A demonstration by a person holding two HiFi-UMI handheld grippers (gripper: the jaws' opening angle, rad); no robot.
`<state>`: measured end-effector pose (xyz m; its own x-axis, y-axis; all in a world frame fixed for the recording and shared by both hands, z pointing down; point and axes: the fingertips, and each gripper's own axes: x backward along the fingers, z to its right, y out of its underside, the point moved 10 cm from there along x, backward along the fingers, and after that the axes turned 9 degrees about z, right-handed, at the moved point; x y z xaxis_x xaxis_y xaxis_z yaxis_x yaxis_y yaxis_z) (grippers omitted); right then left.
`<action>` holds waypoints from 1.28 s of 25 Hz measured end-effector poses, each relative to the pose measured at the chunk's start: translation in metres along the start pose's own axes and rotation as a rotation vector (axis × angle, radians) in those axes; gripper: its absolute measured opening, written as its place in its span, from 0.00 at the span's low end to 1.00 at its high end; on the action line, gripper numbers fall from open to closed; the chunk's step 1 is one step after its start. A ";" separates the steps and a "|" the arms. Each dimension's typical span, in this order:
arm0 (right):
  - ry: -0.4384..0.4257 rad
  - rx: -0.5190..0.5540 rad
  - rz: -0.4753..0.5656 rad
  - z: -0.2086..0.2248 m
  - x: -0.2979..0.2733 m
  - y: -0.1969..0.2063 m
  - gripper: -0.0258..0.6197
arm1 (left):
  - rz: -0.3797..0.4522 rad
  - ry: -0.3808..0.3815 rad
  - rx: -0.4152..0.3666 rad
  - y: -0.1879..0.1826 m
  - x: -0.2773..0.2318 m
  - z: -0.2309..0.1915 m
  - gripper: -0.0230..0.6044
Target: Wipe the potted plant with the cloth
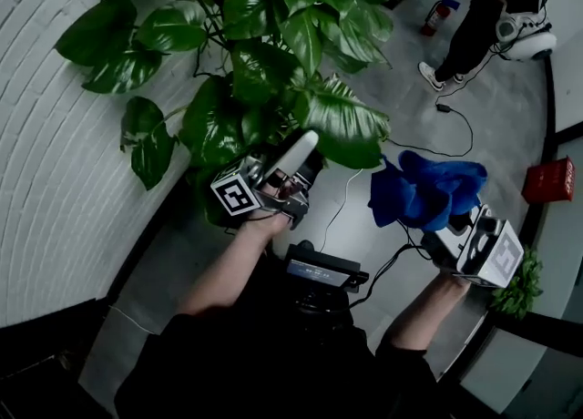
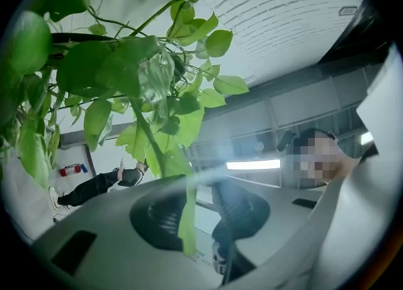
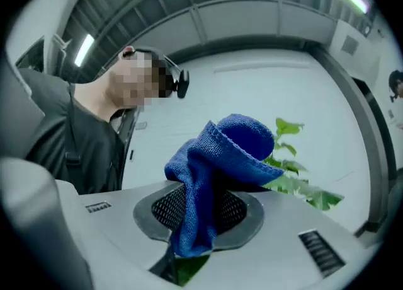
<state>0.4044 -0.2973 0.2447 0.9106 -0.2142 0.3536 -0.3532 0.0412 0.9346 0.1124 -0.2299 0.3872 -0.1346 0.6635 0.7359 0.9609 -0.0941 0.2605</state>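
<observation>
Now the right gripper (image 1: 451, 224) clamps the cloth (image 1: 428, 188), just right of the plant (image 1: 273, 44); the left gripper (image 1: 296, 155), nearer, stands slightly apart around a leaf (image 2: 187, 219)

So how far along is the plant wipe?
Done: the right gripper is shut on the bunched blue microfibre cloth. In hand: the left gripper has one green leaf of the large-leaved potted plant between slightly parted jaws. Left: bring the cloth, now beside the foliage, onto that leaf.
</observation>
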 end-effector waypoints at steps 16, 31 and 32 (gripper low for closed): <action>0.333 0.124 -0.389 0.090 -0.120 0.067 0.21 | 0.038 0.016 0.017 -0.012 -0.002 0.001 0.26; 0.145 0.108 -0.468 0.036 -0.108 0.098 0.21 | 0.050 0.047 0.045 -0.008 0.002 0.006 0.26; 0.130 0.134 -0.479 0.032 -0.108 0.098 0.21 | 0.048 0.043 0.043 -0.008 0.002 0.006 0.26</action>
<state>0.2647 -0.3011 0.2973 0.9931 -0.0546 -0.1038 0.0940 -0.1590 0.9828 0.1063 -0.2233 0.3830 -0.0974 0.6261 0.7736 0.9758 -0.0927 0.1979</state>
